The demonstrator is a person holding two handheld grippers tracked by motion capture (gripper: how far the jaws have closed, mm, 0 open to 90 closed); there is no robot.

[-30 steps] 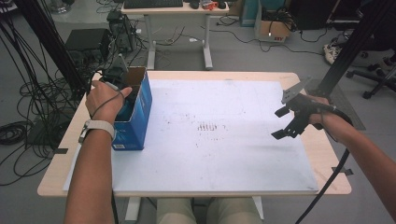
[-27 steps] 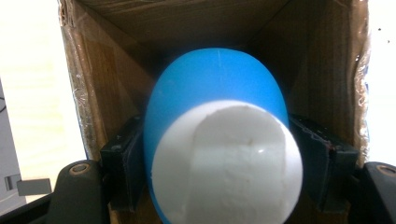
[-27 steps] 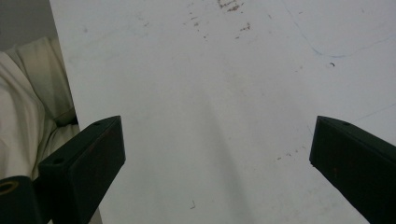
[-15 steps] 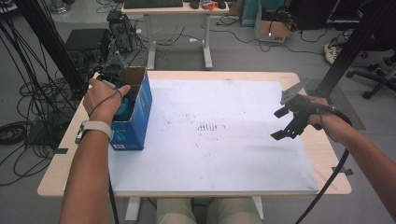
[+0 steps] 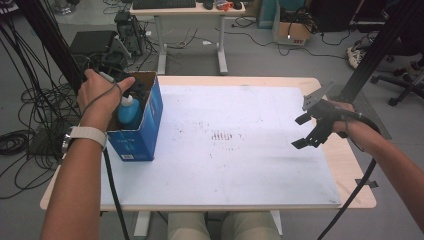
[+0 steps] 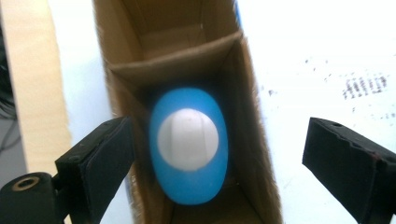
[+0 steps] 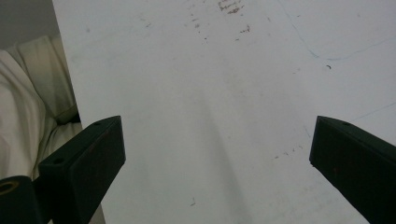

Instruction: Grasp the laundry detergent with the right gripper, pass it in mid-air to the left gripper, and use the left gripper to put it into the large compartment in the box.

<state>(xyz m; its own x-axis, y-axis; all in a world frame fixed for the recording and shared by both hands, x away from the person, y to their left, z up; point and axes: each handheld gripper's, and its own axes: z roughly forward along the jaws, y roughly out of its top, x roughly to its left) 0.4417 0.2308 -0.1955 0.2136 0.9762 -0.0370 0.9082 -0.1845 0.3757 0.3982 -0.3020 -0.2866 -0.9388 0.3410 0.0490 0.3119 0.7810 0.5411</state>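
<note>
Near edge first: right gripper [image 5: 311, 131] hangs over the right side of the table [image 5: 250, 175], jaws wide apart, nothing between them. In the right gripper view it looks down on bare white surface, idle.

Farther left: left gripper [image 6: 219, 154] is poised above the box [image 5: 142, 135], jaws spread wide on either side of the bottle [image 6: 189, 144], not touching it, gripping nothing. In the high view the left hand [image 5: 102, 92] covers most of that gripper.

Bottle stands upright in the box, in the compartment nearer the person; a cardboard divider crosses behind it, and the far compartment looks empty. Blue body, white cap. Long axis vertical, cap pointing straight up at the left gripper's camera. Seen from above the body is oval, longer side running along the box length.

Progress, my read: either a pick not yet started or a drop just finished. Can't tell which. Bottle sits in the box, ungripped. Left, if a pick: lower, close on the bottle, lift out.
</note>
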